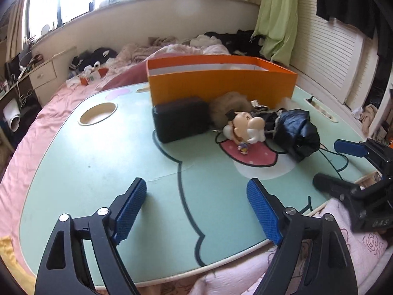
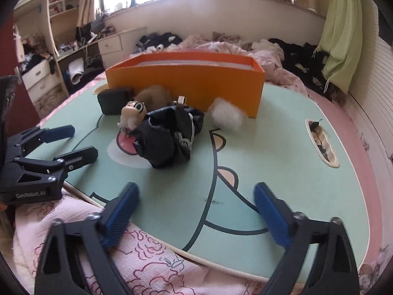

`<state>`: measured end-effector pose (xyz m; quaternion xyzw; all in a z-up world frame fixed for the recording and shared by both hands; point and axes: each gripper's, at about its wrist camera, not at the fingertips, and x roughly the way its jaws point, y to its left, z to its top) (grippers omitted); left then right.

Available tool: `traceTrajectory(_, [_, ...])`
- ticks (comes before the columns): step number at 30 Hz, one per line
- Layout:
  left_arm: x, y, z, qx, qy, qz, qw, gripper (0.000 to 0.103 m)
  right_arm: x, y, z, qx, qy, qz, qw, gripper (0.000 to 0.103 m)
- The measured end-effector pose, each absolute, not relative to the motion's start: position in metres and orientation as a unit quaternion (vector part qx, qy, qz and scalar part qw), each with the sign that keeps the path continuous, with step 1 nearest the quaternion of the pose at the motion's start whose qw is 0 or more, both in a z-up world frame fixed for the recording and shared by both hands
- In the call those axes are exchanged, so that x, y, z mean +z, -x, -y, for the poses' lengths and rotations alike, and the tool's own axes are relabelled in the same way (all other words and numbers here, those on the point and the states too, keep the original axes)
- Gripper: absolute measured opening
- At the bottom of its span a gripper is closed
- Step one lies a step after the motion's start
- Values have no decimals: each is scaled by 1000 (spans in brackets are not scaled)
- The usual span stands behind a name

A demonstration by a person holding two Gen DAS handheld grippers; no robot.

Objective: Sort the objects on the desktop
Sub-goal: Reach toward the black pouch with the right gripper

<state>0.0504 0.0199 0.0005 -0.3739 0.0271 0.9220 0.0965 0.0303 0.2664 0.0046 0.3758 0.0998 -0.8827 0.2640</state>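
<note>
An orange box (image 1: 221, 83) (image 2: 186, 83) stands open at the far side of the mint lap table (image 1: 98, 162). In front of it lie a black case (image 1: 181, 123) (image 2: 113, 99), a brown fluffy ball (image 1: 231, 105) (image 2: 154, 97), a cartoon figure toy (image 1: 245, 127) (image 2: 132, 115), a crumpled black bag (image 1: 297, 132) (image 2: 169, 140) and a white fluffy ball (image 2: 227, 116). My left gripper (image 1: 196, 186) (image 2: 82, 140) hovers open over the near table edge, nothing between its pads. My right gripper (image 2: 195, 189) (image 1: 330, 163) is open beside it, empty too.
The table rests on a bed with a pink quilt (image 2: 152, 258). It has a round cup hole (image 1: 98, 113) at the left and a slot (image 2: 321, 145) holding small items at the right. Clothes pile (image 1: 221, 41) behind the box; drawers (image 2: 39, 78) stand at the left.
</note>
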Motion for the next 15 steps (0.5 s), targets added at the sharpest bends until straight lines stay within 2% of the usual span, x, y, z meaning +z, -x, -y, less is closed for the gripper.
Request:
traceTrajectory(3, [-2,-51,-19,924,366,-26,104,94,1,-27,-269,-881,-380,-99,263,103])
traceTrajectory(15, [-3,-48,-19,928,354,-27,114,95,-1,-27,-269,-882,-379,-99,263,103])
